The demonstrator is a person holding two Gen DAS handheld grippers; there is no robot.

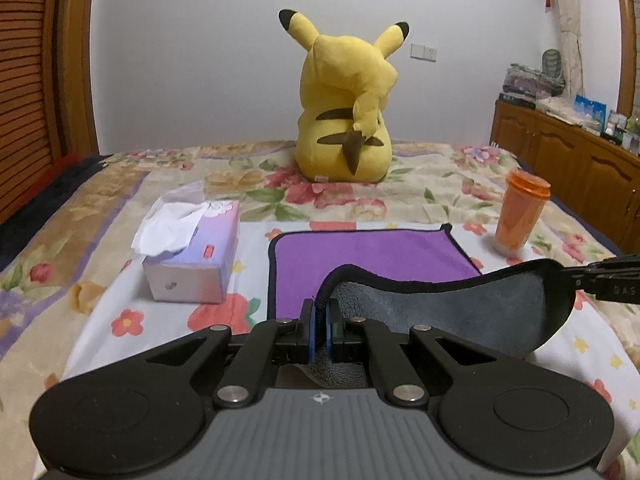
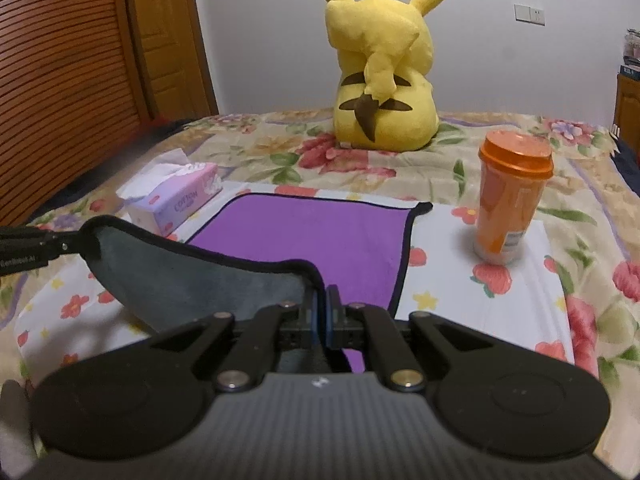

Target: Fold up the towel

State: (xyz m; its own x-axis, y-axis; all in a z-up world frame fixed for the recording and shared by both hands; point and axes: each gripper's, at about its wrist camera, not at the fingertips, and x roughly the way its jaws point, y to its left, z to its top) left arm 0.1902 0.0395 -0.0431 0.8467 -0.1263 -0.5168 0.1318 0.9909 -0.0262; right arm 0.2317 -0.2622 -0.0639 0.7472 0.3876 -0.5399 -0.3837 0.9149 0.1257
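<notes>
A towel, purple on top [image 1: 372,256] and grey underneath [image 1: 460,300], with a black hem, lies on a flowered bedspread. Its far half lies flat [image 2: 320,236]. Its near edge is lifted, grey side [image 2: 192,276] showing. My left gripper [image 1: 320,312] is shut on the near left corner. My right gripper [image 2: 320,308] is shut on the near right corner. The lifted edge sags between them, a little above the bed. Each gripper shows at the side of the other's view, the right one [image 1: 608,276] and the left one [image 2: 28,244].
A tissue box [image 1: 196,256] [image 2: 176,196] stands left of the towel. An orange lidded cup [image 1: 520,212] [image 2: 508,200] stands to its right. A yellow plush toy [image 1: 344,108] [image 2: 384,76] sits behind. A wooden cabinet [image 1: 580,160] stands right of the bed.
</notes>
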